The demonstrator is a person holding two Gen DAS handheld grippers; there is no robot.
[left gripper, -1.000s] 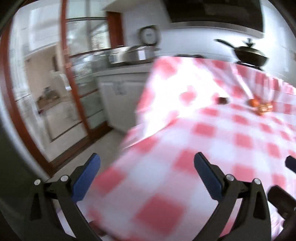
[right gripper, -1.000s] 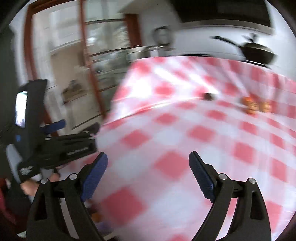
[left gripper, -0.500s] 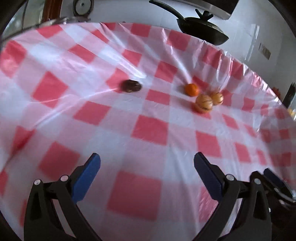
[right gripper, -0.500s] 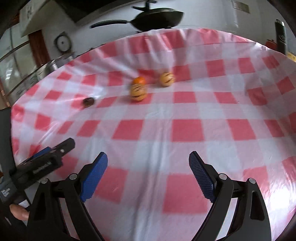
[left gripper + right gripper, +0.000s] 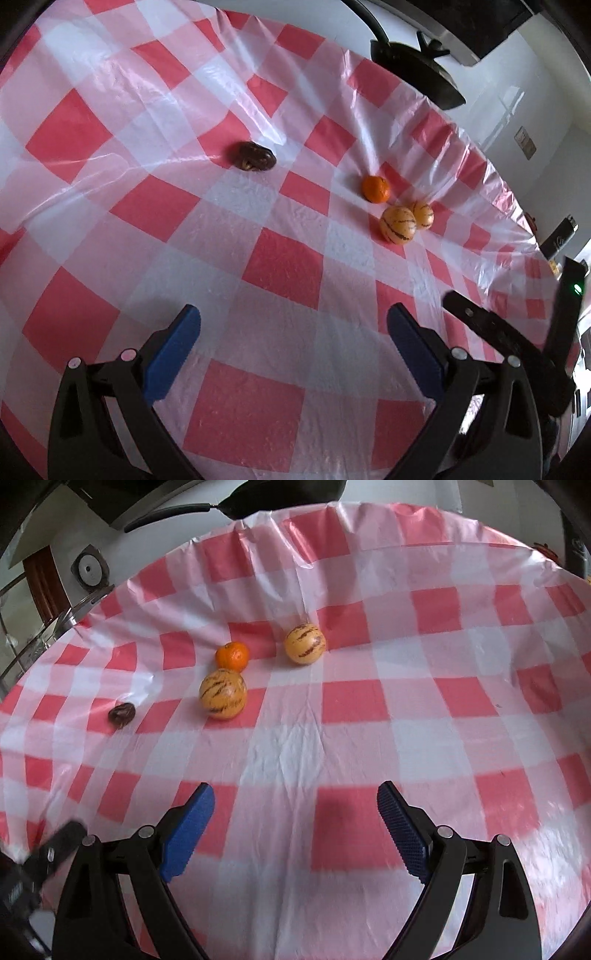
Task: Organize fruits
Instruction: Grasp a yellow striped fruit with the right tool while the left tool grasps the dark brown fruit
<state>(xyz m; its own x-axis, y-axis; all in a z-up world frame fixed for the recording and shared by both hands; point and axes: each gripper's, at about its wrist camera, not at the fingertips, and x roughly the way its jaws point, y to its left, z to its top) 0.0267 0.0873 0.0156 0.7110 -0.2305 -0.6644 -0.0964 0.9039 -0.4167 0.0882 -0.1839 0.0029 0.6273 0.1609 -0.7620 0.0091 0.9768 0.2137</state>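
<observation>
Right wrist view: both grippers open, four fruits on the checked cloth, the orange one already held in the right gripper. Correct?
Not quite. The orange fruit lies on the cloth, not held: the right wrist view shows the right gripper open and empty. The left gripper is open too.

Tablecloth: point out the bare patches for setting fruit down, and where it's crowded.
Bare: the wide stretch of tablecloth between the open right gripper and the fruit, and everything right of the far striped melon. Also bare: the gap between the dark fruit and the near striped melon. Crowded: the tangerine sits close between both melons.
</observation>
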